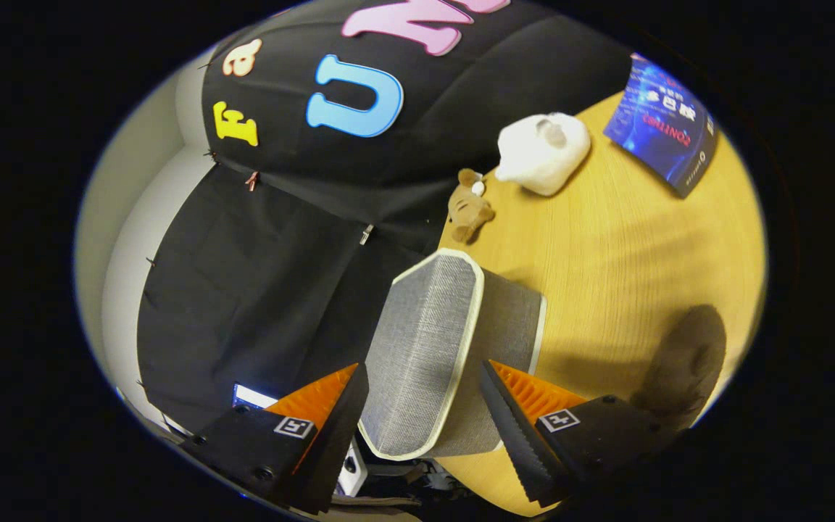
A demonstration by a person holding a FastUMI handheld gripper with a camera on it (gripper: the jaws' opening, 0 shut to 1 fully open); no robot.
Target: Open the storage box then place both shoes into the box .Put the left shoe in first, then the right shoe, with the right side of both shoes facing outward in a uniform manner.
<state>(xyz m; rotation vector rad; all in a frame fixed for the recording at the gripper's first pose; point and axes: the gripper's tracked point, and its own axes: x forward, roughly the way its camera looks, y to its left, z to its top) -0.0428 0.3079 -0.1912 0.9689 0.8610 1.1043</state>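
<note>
Tool (423, 406) fingers spread — grey storage box (432, 348) between them, untouched

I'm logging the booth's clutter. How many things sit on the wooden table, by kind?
Grey storage box, between the open gripper fingers: 1
Plush toys, brown and white: 2
Blue booklet: 1
Total: 4

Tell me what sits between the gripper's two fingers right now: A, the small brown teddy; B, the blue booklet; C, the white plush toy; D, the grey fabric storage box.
D: the grey fabric storage box stands in the gap of the open gripper, neither orange finger touching it.
</note>
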